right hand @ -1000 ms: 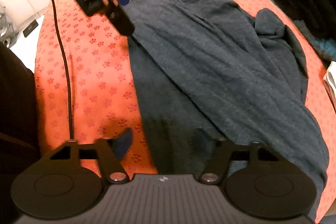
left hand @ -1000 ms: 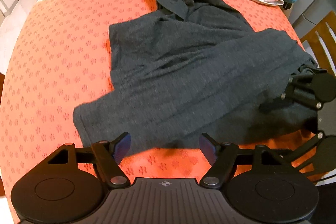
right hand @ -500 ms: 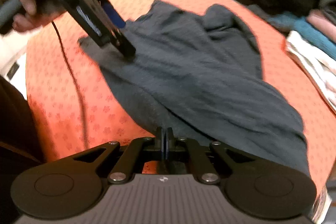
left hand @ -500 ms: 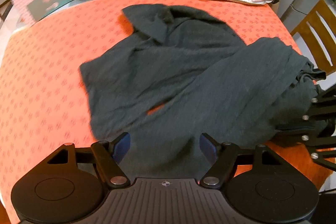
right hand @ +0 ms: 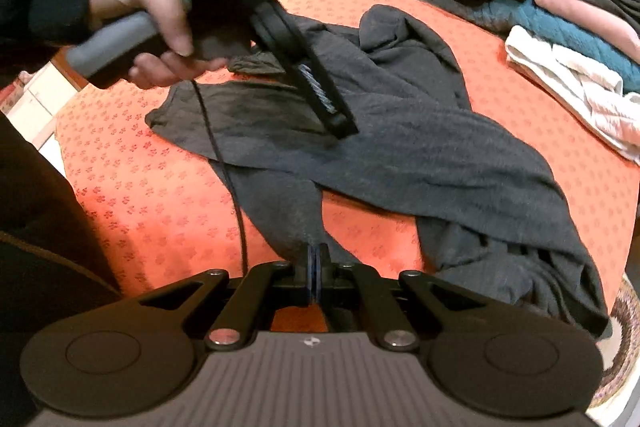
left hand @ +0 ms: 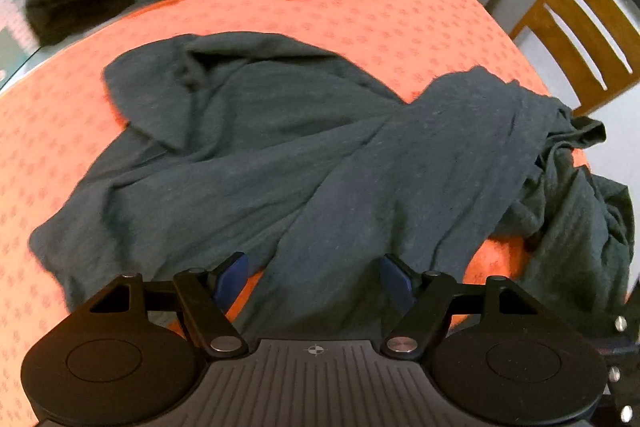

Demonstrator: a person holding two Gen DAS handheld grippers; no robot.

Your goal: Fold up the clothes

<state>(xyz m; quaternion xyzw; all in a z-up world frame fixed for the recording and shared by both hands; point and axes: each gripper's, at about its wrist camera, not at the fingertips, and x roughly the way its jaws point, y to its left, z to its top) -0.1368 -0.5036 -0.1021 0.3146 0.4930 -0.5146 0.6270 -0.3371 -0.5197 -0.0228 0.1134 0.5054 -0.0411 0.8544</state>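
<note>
Since a second ago my right gripper (right hand: 315,277) has gone from spread fingers to fingers pinched together on a near edge of the dark grey garment (left hand: 320,155), and the cloth is now lying bunched and twisted where it was spread flatter. I am holding that edge low and close to me, probably so I can pull the garment straight across the orange bench (left hand: 400,27) before any fold can go in. My left gripper (left hand: 312,277) is hovering just over the cloth with its fingers wide apart and nothing between them, seemingly lining up on a second edge; in the right wrist view it is angling down from the person's hand (right hand: 148,11) toward the middle of the garment. The garment is sprawling across the bench centre, one end spilling over the right edge. Folded clothes (right hand: 572,39) are sitting stacked at the far side, clear of the working space.
</note>
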